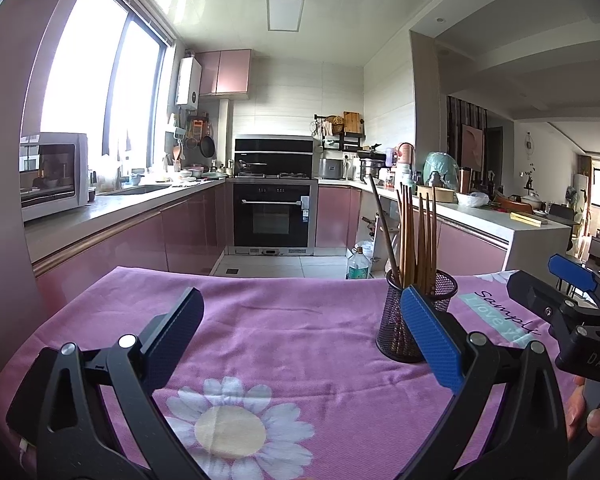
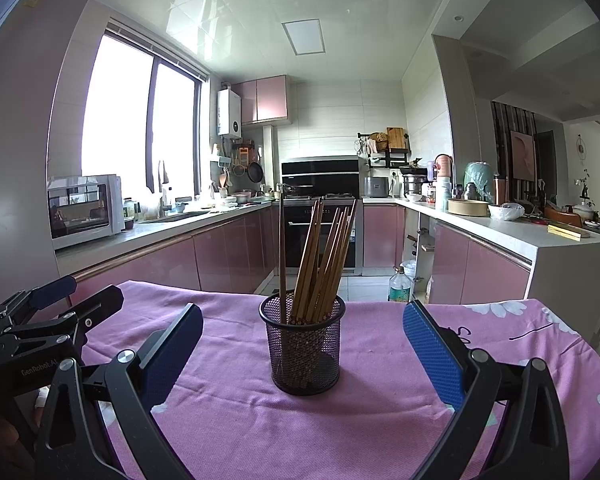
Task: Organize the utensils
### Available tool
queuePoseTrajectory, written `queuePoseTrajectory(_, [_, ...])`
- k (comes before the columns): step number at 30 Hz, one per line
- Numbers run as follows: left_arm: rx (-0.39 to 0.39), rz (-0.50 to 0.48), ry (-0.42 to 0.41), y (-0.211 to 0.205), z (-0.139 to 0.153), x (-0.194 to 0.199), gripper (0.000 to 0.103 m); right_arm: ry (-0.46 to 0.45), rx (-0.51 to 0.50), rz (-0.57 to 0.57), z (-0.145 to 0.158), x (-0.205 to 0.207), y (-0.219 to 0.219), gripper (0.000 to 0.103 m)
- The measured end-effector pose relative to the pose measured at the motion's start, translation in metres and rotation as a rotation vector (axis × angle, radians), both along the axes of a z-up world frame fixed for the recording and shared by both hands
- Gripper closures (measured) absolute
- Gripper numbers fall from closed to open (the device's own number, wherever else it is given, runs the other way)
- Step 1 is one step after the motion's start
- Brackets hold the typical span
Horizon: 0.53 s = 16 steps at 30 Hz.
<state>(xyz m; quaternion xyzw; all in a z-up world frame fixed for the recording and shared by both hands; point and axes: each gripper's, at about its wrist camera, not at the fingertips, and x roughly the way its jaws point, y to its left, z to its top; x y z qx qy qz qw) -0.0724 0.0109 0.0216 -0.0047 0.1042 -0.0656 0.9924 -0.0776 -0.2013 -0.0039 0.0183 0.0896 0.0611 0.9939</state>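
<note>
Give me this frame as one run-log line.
left gripper: open, empty | right gripper: open, empty | chopsticks: upright in mesh holder | holder on pink cloth

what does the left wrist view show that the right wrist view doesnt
Only the left wrist view shows the big daisy print on the cloth and fingers holding the right gripper. Only the right wrist view shows the holder's open mouth from the front. Both show the mesh holder of chopsticks on the pink cloth, both grippers open.

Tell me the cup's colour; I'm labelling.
Black wire mesh cup, clearest in the right wrist view.
</note>
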Motion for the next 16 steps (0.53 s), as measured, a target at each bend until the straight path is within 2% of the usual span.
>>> queuePoseTrajectory(8, [0.03,-0.008,-0.012,-0.005,-0.001,-0.002,0.006,0.01,-0.003,0.004,-0.004,0.005,0.001,0.006])
queuePoseTrajectory(11, [0.019,-0.016,0.021,-0.003,-0.003,0.004,0.006,0.027,0.0,0.008,-0.005,0.009,-0.003,0.006])
queuePoseTrajectory(13, [0.016,-0.012,0.054,0.0,-0.005,0.011,0.006,0.078,0.0,-0.009,-0.009,0.017,-0.015,0.006])
queuePoseTrajectory(16, [0.024,0.007,0.126,0.007,-0.011,0.027,0.006,0.212,-0.006,-0.084,-0.022,0.042,-0.048,0.006])
